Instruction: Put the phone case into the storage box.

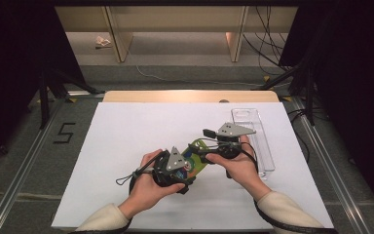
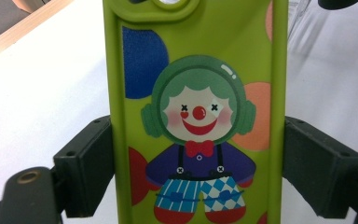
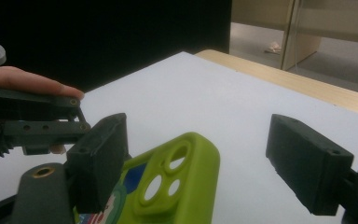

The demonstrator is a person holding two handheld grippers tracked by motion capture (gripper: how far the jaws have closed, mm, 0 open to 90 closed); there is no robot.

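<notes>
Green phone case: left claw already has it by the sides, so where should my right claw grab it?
Take the green phone case at its free camera-hole end, across the two long raised edges. The left claw clamps those edges lower down, leaving that end clear. The right claw is open and already straddles it, so closing from here probably suffices.

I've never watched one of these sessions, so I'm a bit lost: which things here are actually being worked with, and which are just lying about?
In use:
- green phone case with a clown picture
- left gripper, clamped on the case's two long edges
- right gripper, jaws open around the case's camera end

Lying about:
- clear plastic tray, on the table's right side
- white table
- crumpled scrap on the floor beyond
</notes>
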